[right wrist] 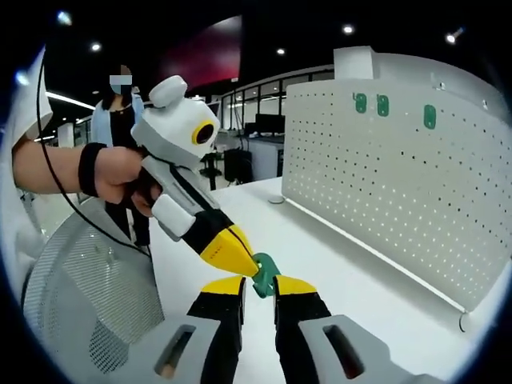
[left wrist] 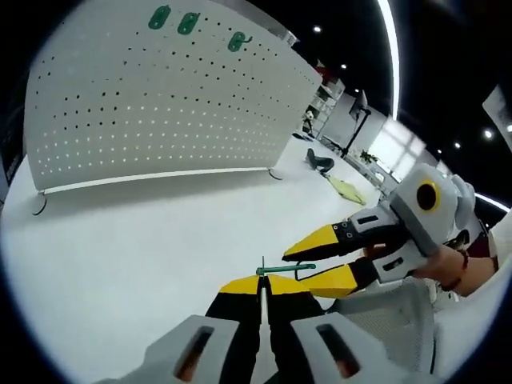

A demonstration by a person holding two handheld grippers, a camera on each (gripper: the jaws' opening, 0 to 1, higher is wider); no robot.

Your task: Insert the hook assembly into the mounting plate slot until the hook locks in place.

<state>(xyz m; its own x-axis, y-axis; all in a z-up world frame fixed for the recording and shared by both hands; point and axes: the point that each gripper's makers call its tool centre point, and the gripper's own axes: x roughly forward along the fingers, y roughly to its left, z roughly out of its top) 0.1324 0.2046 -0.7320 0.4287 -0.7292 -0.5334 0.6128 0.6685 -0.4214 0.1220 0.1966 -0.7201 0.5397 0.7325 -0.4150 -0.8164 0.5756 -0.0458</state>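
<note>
A small green mounting plate [right wrist: 265,275] sits between the yellow tips of my right gripper [right wrist: 259,285], which is shut on it. My left gripper [right wrist: 240,258] comes in from the left and pinches the same piece at its upper edge. In the left gripper view the plate [left wrist: 292,266] shows edge-on as a thin green bar with a wire hook under it. It spans from my left gripper [left wrist: 262,282], shut on its near end, to the right gripper [left wrist: 298,266]. All this hangs above the white table [left wrist: 136,240], well short of the pegboard [left wrist: 160,104].
The white pegboard [right wrist: 392,176] stands upright on the table with three green plates [right wrist: 382,104] near its top edge. A grey mesh chair [right wrist: 80,280] is close beside the grippers. A person [right wrist: 120,112] stands behind, and a hand [right wrist: 120,172] holds the left gripper.
</note>
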